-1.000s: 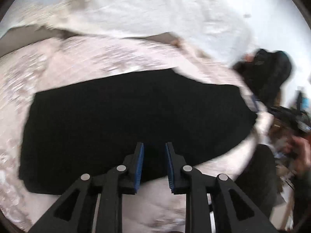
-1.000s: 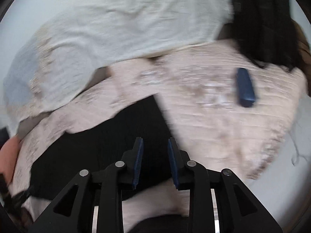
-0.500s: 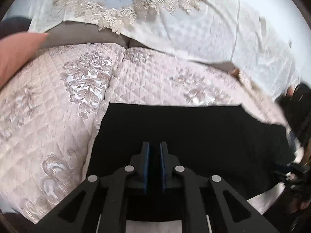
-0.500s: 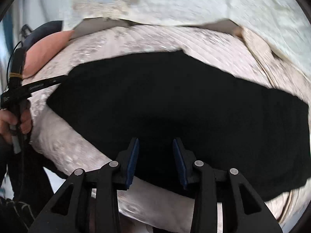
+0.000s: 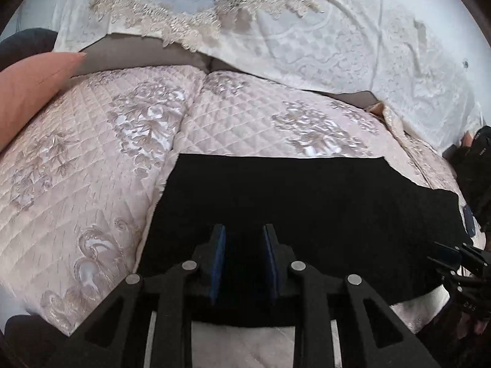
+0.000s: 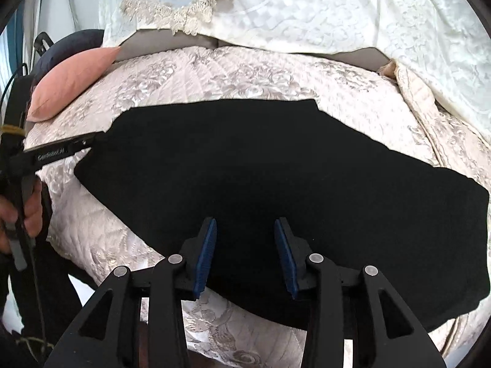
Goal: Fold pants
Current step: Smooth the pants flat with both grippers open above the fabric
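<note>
Black pants (image 5: 307,214) lie flat on a quilted pale pink bedspread (image 5: 92,168), folded into a wide band. They also show in the right wrist view (image 6: 260,178). My left gripper (image 5: 244,236) is open and empty, hovering over the pants' near left part. My right gripper (image 6: 245,230) is open and empty over the pants' near edge. The left gripper also shows from the side in the right wrist view (image 6: 76,145), at the pants' left end. The right gripper shows at the right edge of the left wrist view (image 5: 454,254).
A salmon pillow (image 5: 27,86) lies at the far left of the bed, also in the right wrist view (image 6: 70,82). A white lace-edged cover (image 5: 276,24) hangs behind. A small dark blue object (image 5: 468,222) lies near the pants' right end. A dark heap (image 5: 472,165) sits at right.
My left gripper has opened from nearly shut. My right gripper has opened a little wider. Both views have steadied over the pants, with little other movement.
</note>
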`<state>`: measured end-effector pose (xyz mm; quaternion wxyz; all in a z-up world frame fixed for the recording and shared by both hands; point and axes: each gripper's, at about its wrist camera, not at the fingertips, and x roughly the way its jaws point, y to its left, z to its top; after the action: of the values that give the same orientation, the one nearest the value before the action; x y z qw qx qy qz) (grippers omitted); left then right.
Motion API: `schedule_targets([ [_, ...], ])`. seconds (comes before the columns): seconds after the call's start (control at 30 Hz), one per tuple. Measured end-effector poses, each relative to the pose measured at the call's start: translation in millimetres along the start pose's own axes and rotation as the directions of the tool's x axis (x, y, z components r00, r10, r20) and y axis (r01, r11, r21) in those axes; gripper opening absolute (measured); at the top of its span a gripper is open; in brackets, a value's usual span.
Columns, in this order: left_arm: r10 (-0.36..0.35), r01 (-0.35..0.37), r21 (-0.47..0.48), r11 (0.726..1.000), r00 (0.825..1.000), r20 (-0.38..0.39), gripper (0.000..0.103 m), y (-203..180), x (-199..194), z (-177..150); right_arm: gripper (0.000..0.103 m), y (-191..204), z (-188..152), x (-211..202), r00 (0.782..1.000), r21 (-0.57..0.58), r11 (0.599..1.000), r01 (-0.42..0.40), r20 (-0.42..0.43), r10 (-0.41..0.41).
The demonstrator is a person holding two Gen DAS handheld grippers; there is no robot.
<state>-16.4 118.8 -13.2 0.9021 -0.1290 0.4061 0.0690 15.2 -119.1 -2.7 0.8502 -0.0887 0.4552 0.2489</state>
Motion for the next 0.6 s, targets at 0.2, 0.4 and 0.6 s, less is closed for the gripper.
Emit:
schedule_targets([
  [0.2,-0.016,0.016,0.014,1.0,1.0,-0.001,0.027,-8,-5,-8,0.04,-1,-8,2,0.999,0.013,0.999,0.052,-0.012,-0.052],
  [0.4,0.013,-0.012,0.027,1.0,0.998,-0.058,0.027,-3,11,-20,0.04,-2,-16,14,0.997,0.004,0.998,0.058,-0.049,-0.058],
  [0.6,-0.022,0.023,0.023,0.999,1.0,-0.014,0.027,-7,-10,-21,0.04,-3,-13,2,0.997,0.022,0.997,0.072,-0.031,-0.071],
])
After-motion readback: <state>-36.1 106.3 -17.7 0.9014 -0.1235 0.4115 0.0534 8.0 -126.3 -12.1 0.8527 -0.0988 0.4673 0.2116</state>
